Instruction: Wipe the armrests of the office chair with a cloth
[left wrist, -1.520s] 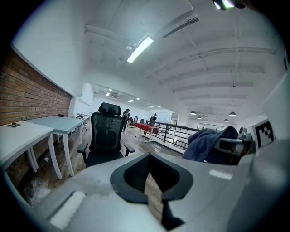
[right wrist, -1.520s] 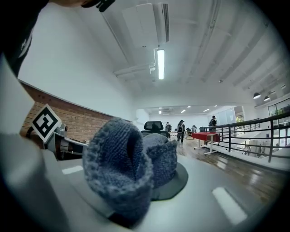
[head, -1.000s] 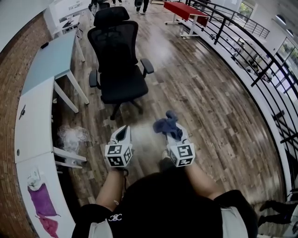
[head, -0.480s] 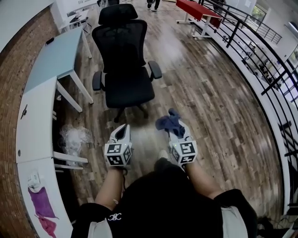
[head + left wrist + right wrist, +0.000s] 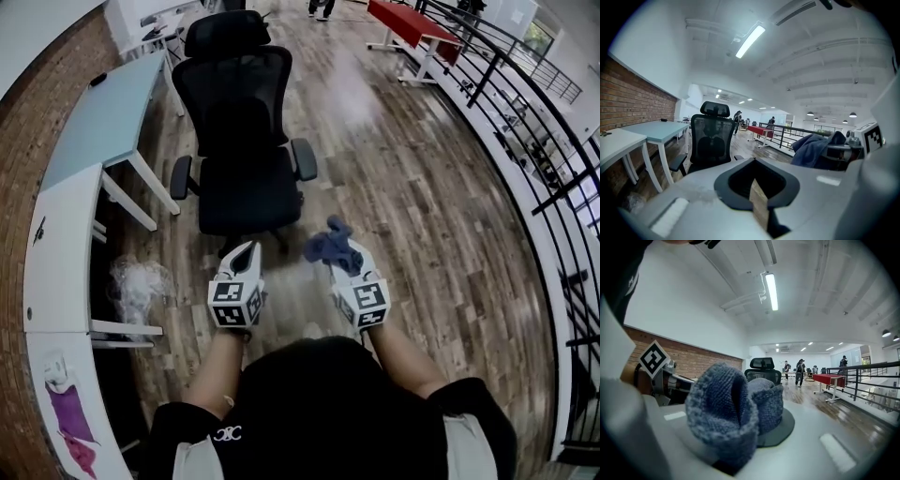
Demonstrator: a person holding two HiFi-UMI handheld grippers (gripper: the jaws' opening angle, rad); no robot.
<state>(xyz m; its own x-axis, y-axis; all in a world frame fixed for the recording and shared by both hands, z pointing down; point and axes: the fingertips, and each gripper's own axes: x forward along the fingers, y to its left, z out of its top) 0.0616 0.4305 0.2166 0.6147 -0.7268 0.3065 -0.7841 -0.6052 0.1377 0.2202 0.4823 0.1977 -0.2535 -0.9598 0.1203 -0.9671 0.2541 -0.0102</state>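
The person stood in front of the office chair (image 5: 246,141) with a gripper in each hand. The right gripper (image 5: 343,259) pinched a blue cloth (image 5: 330,246), bunched up in a fat lump between its jaws. The left gripper (image 5: 242,259) held nothing, and its jaws were pressed together.

The chair stood straight ahead of both grippers on the wooden floor (image 5: 422,216), with its seat turned toward the person and its back on the far side. It had two armrests, one on each side of the seat. Each was long from front to back, so their front ends pointed at the person. One armrest (image 5: 304,157) was on the same side as the cloth and looked the closer one for the right gripper. The other armrest (image 5: 179,176) sat on the left gripper's side, next to the pale desk (image 5: 94,122).

The cloth was not touching the chair. It hung in the air near the front of the seat, a little lower in the head view than the armrests and off to the right. I think the cloth would need to go forward and a bit to the left to land on the nearer armrest, then rub along its length. No wiping had begun.
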